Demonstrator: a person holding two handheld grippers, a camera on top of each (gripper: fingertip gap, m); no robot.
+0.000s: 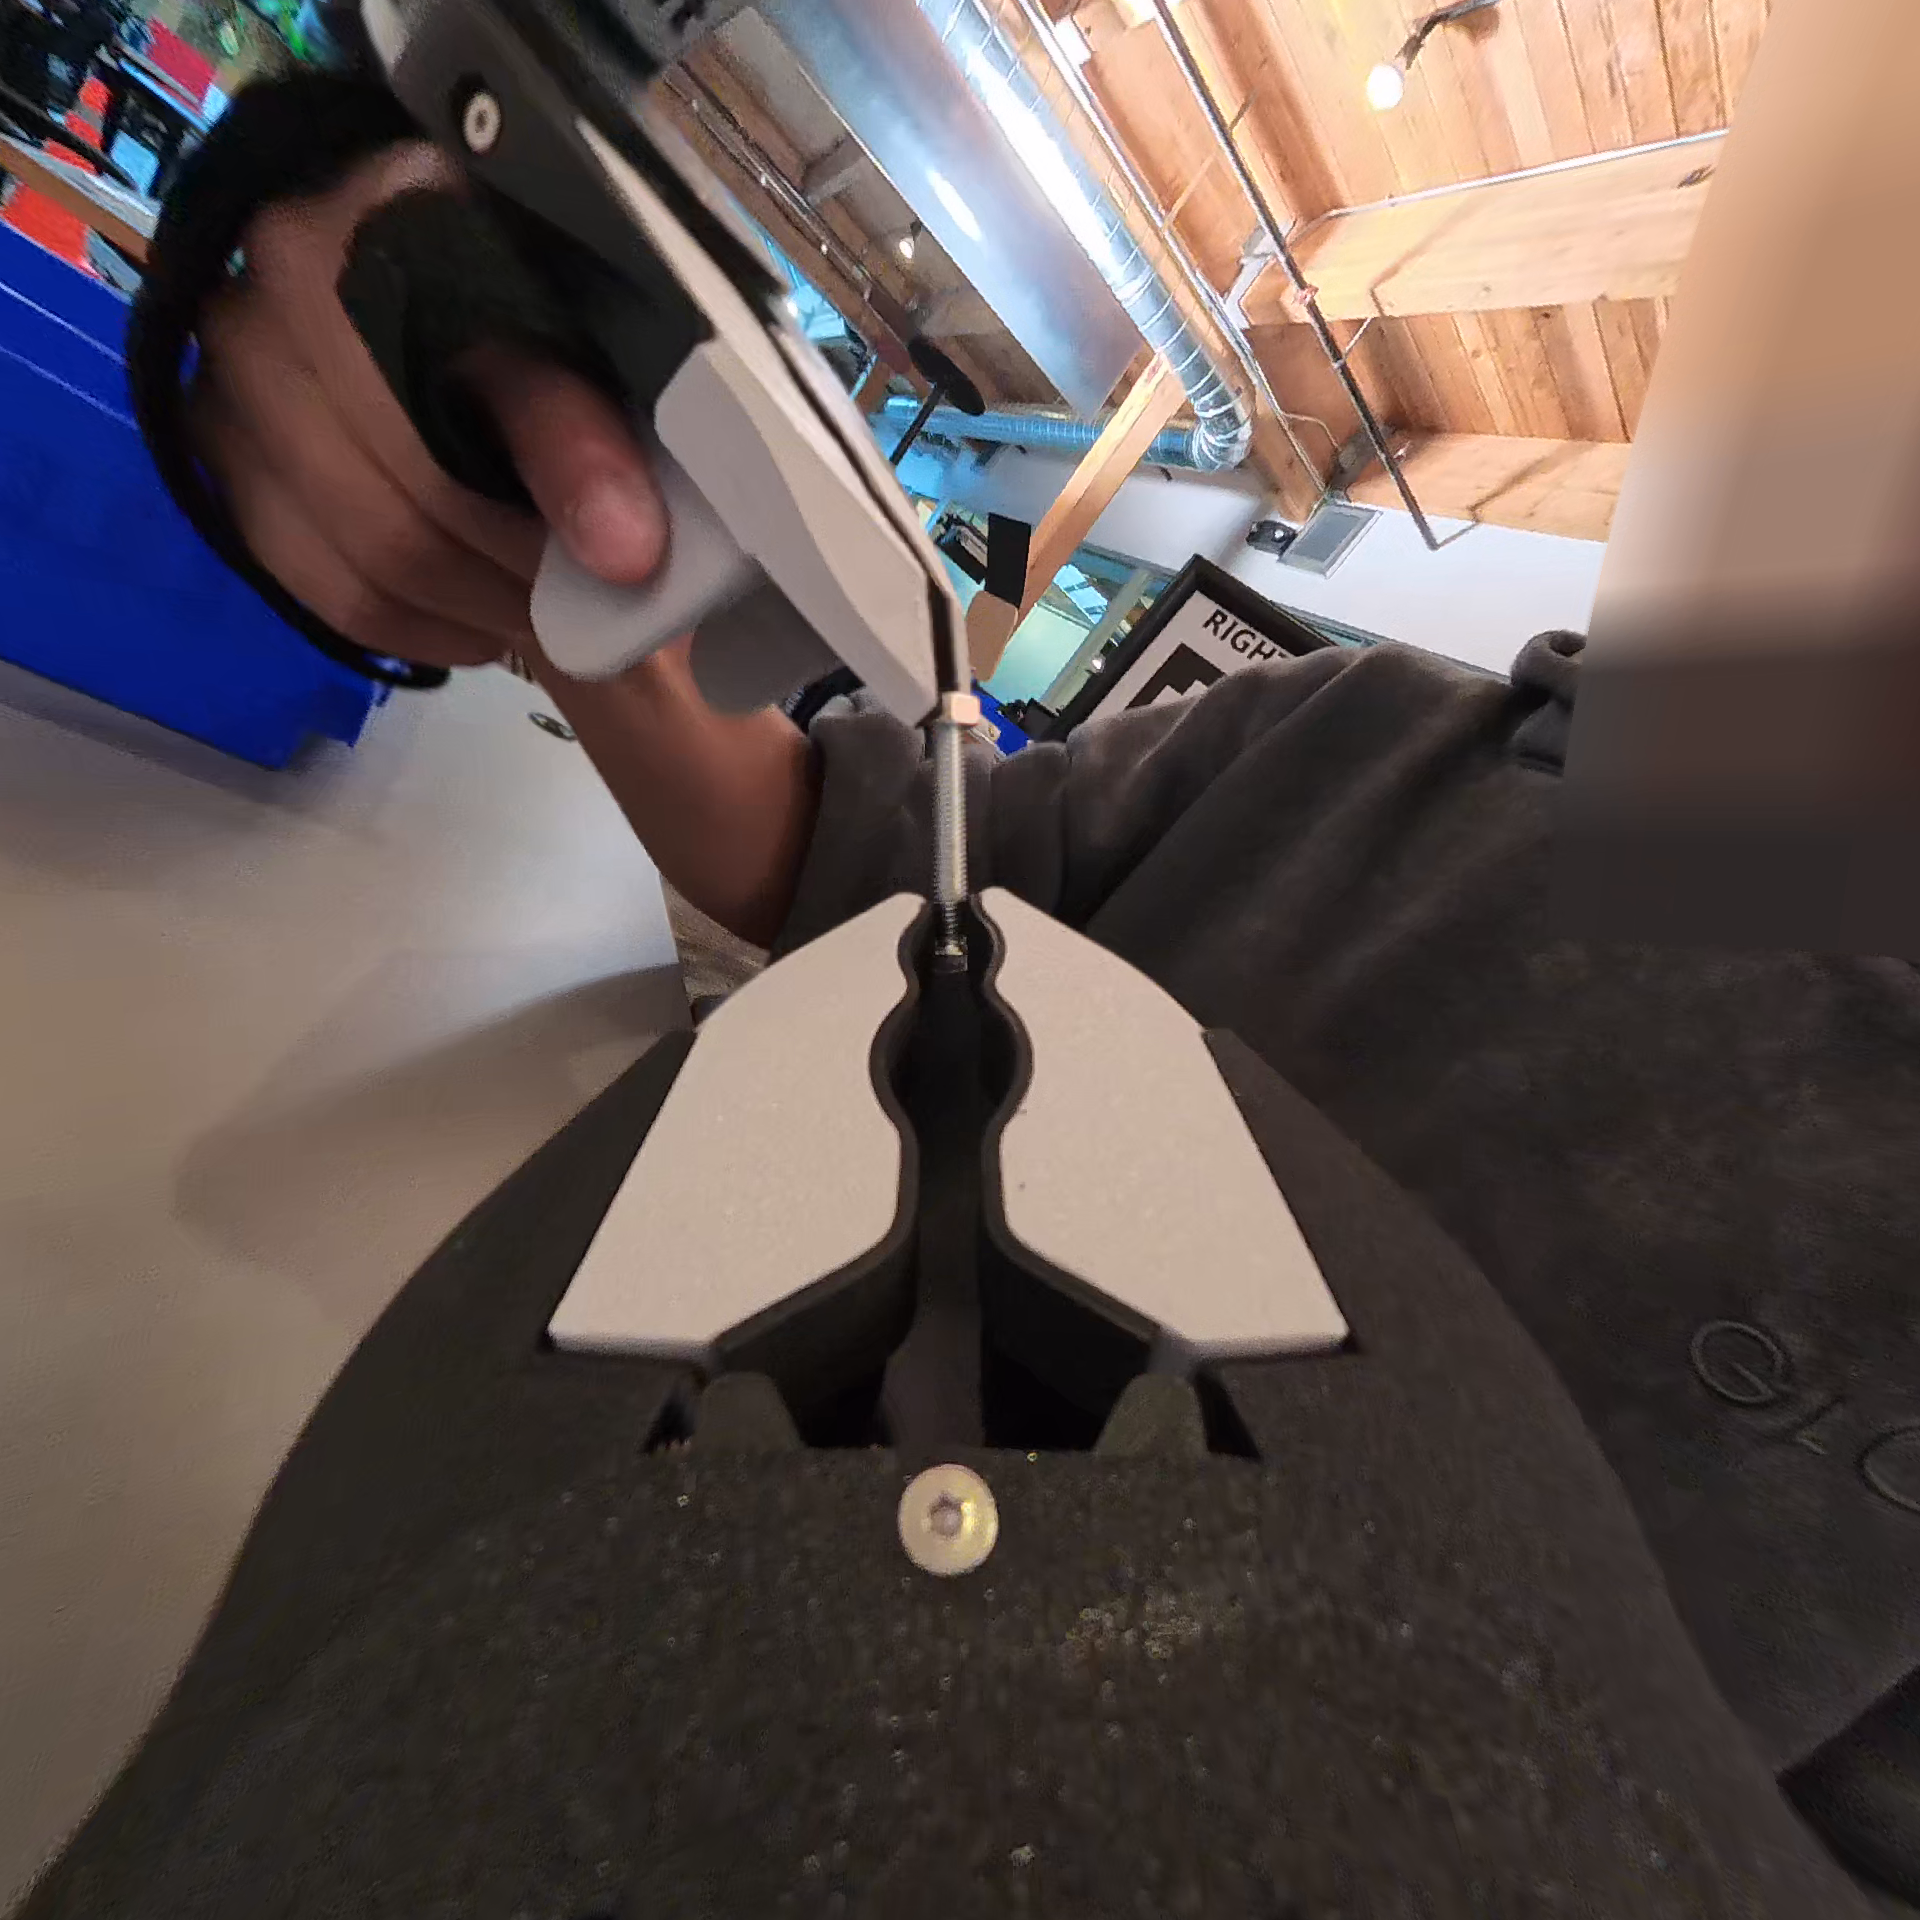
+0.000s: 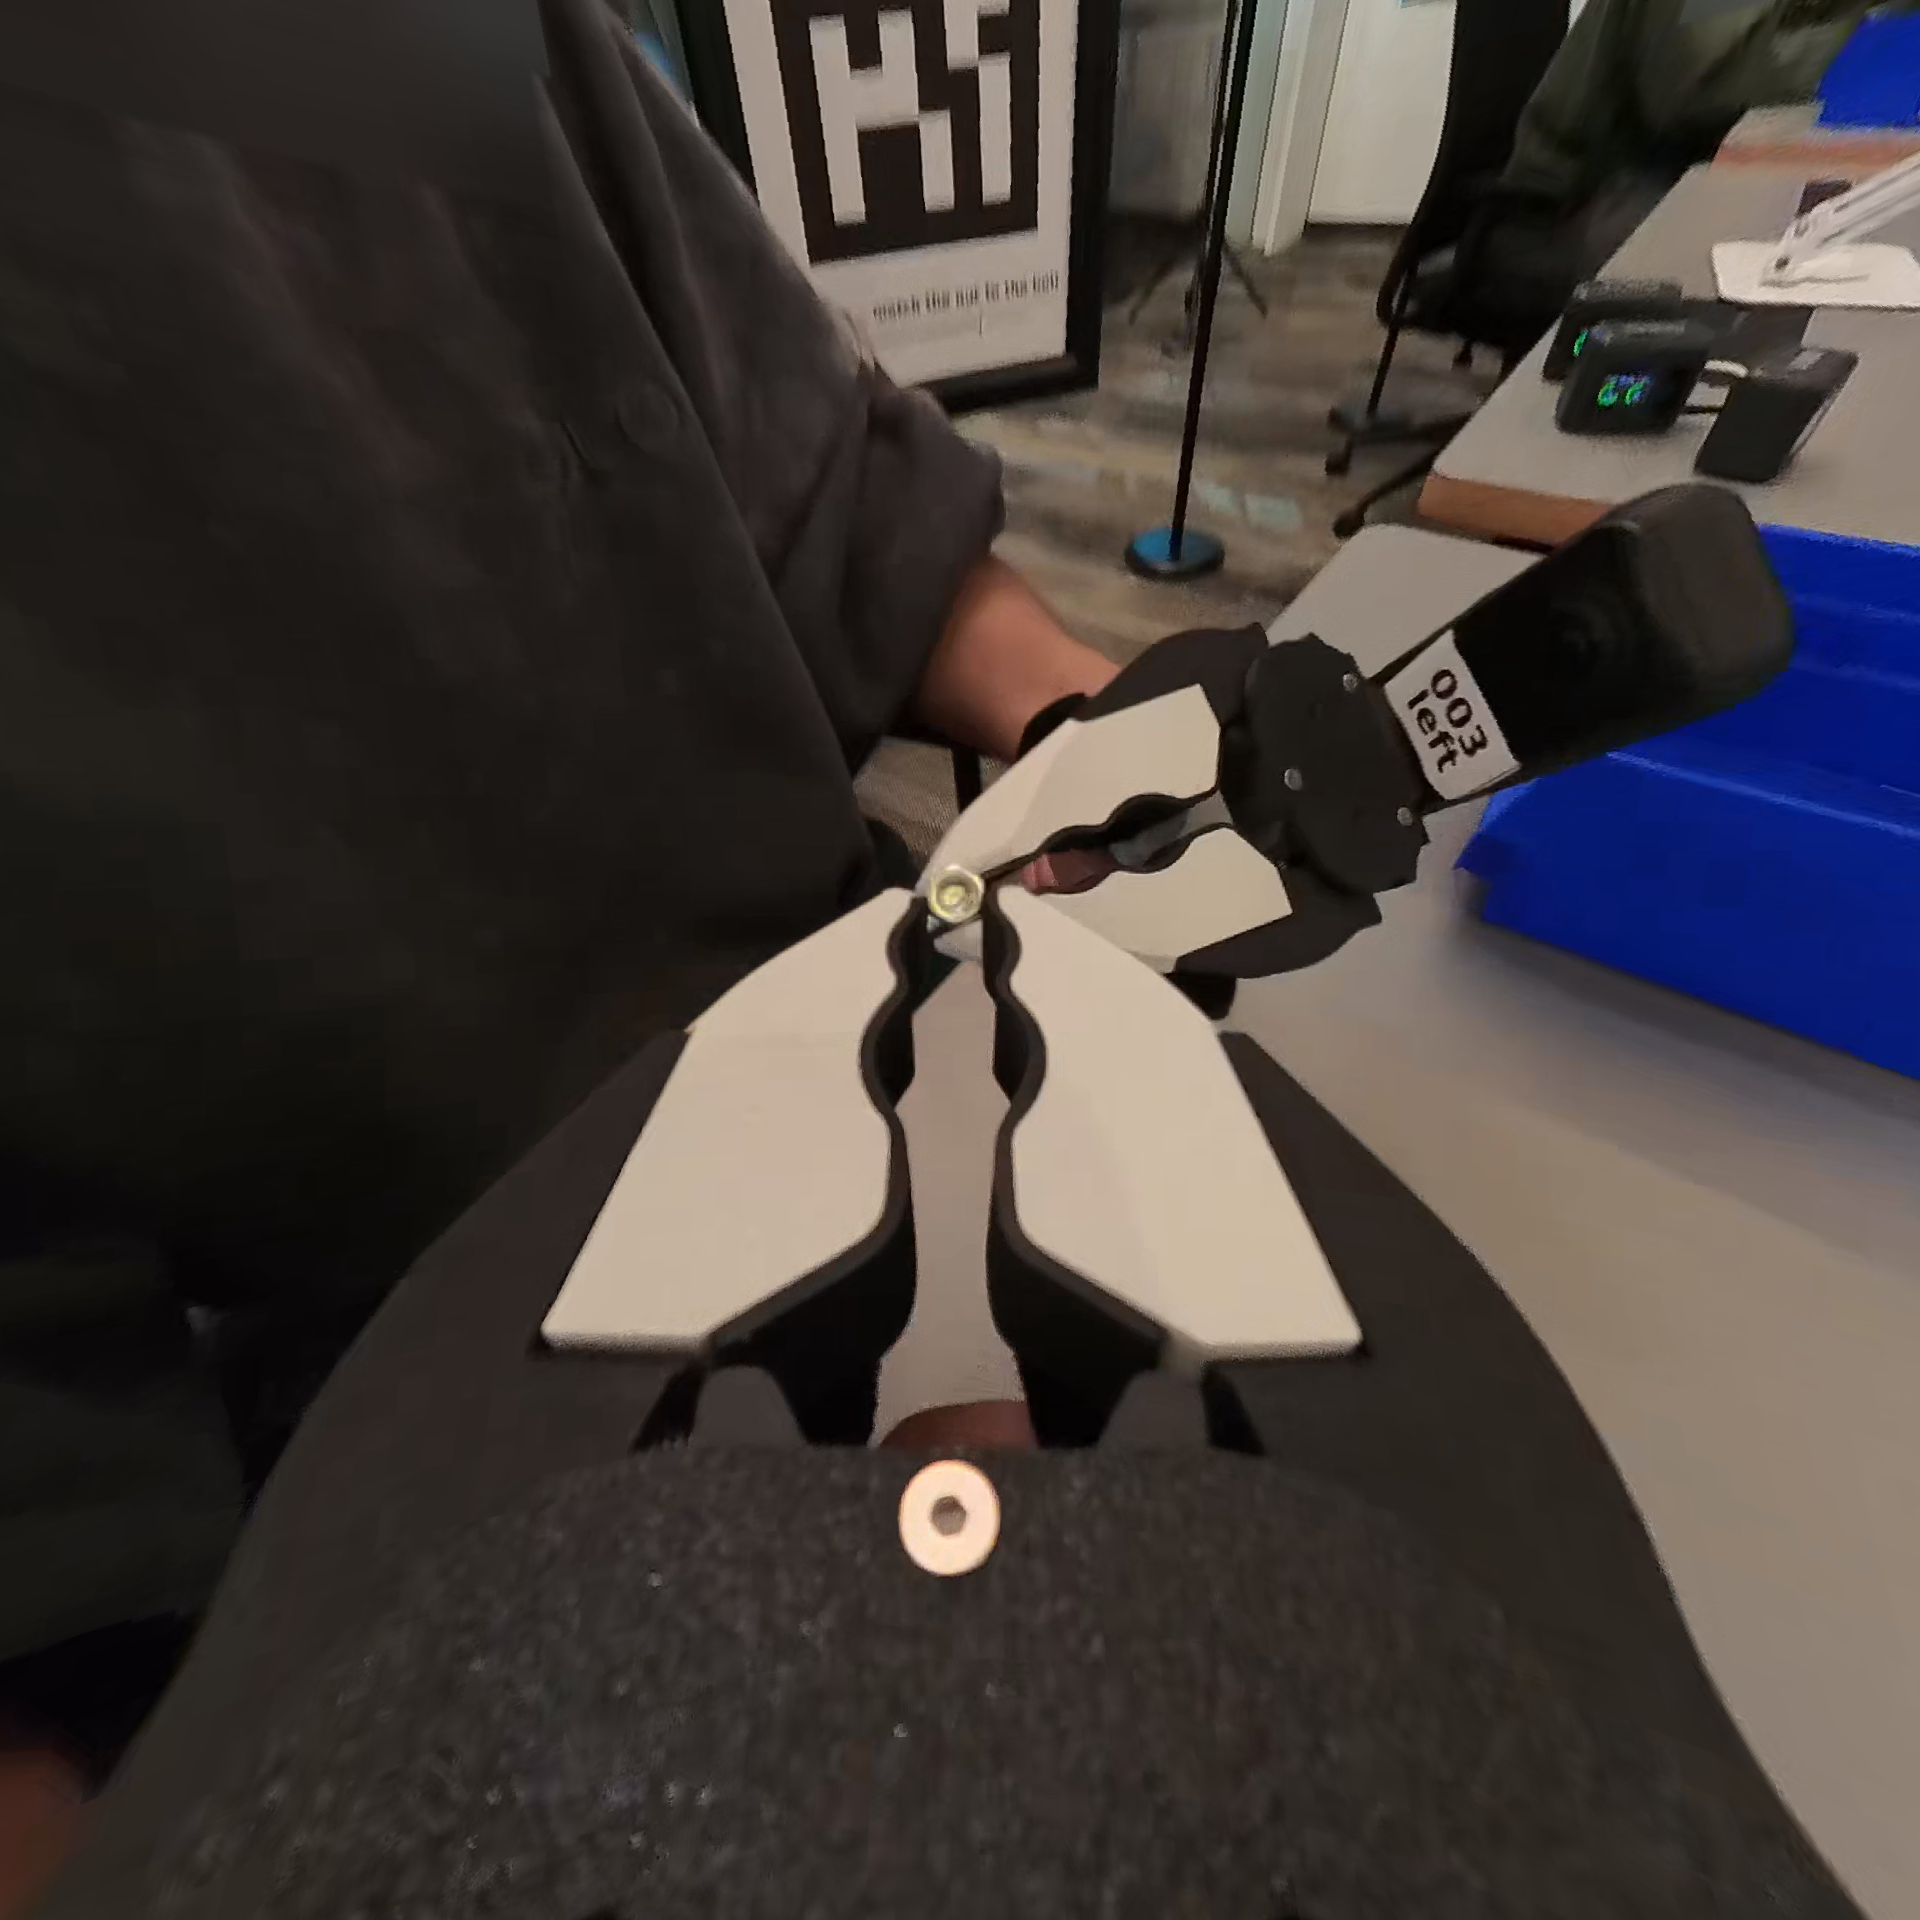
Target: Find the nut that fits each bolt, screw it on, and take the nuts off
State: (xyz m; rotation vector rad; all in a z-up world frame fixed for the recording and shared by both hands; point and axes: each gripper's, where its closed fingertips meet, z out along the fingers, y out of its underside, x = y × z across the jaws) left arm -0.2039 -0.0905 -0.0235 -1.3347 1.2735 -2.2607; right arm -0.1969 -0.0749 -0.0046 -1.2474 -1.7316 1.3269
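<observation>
Grey surface (image 2: pixel 1558 1195) runs under both tools, with blue bins (image 2: pixel 1766 831) along its far edge and a wood-plank ceiling (image 1: pixel 1455 208) with a silver duct (image 1: pixel 1039 208) overhead. A person in a dark sweatshirt (image 2: pixel 416 623) sits just behind the work.

I have the left hand-held gripper (image 1: pixel 951 920) pinched on the bolt (image 1: pixel 953 810) at its lower end. In the left wrist view the bolt's long axis runs straight away from the camera, in line with the fingers, its threaded shank pointing up toward the right tool. The bolt is held in the air above the surface, between the two tools.

I have the right hand-held gripper (image 2: pixel 954 904) closed on the nut (image 2: pixel 956 894), which sits at the far end of the bolt. In the right wrist view I look straight down the bolt's axis: the nut's hexagonal face and bore point at the camera. The left tool lies across this view from the right, so the two tools meet at an angle.

Writing: a white label with black characters on the left tool's handle (image 2: pixel 1444 717), and a framed black-and-white marker board (image 2: pixel 914 156) with a line of small print on the floor behind. Their text is not reproduced.
</observation>
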